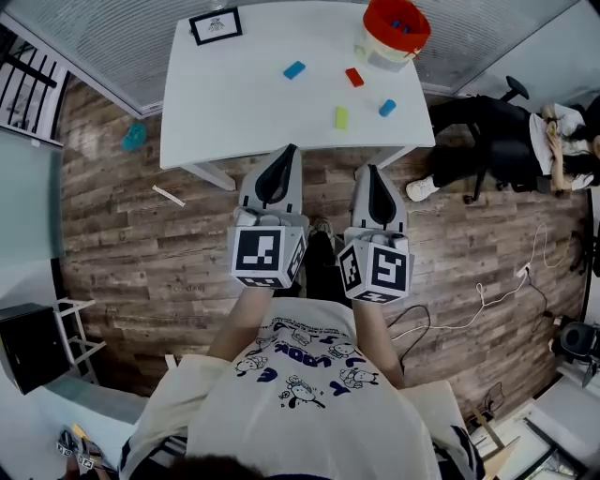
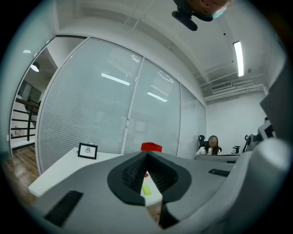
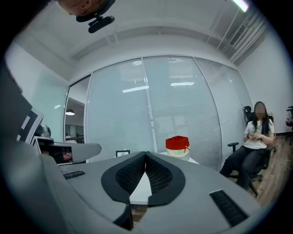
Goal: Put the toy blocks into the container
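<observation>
— Closest up are the jaws. How does the left gripper (image 2: 146,153) stand?
— Its tips are pressed together with nothing between them. The right gripper (image 3: 146,154) is the same, tips meeting and empty.
— Where are they?
— Side by side, pointing at the near edge of the white table (image 1: 216,112), above the wooden floor (image 1: 141,244).
— And the blocks?
— Four lie loose on the table. A yellow-green block (image 1: 341,117) and a small blue block (image 1: 387,108) are nearest the grippers. A red block (image 1: 353,77) and a longer blue block (image 1: 294,69) lie beyond them.
— The container?
— The red-rimmed container (image 1: 371,30) sits at the far right corner with blue pieces inside. A framed picture (image 1: 216,25) stands far left.
</observation>
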A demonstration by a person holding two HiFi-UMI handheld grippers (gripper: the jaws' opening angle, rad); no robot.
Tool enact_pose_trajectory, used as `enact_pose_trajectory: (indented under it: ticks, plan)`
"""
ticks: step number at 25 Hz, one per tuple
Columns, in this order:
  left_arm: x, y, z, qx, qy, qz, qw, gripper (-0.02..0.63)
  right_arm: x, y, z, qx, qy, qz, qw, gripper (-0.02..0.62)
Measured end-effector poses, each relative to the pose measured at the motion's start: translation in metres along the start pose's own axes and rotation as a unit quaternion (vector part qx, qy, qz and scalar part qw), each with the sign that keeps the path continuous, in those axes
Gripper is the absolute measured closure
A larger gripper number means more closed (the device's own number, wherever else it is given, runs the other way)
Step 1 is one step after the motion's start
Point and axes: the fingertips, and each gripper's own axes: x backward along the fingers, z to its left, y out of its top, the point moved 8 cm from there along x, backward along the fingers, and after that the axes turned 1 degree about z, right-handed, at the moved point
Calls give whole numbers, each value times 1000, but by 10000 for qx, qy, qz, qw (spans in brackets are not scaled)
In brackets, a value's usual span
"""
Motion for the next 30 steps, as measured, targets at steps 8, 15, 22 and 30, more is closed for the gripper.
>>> enact_pose_trajectory:
  ticks: [8, 15, 22, 30]
  plan:
    - [-56, 6, 1, 32, 183, 24, 9998, 581, -53, 8, -32, 14, 140, 81, 9999, 600]
    - [-111, 9, -1, 44, 357, 41, 9993, 581, -102, 15, -63, 9, 331, 129, 9994, 600]
    - [-155, 6, -9, 31, 436, 115, 9990, 581, -137, 13, -97, -46, 358, 229, 9991, 600]
    - [-185, -6, -19, 63, 459, 255, 9986, 581, -159, 5, -128, -100, 290, 347, 9989, 598]
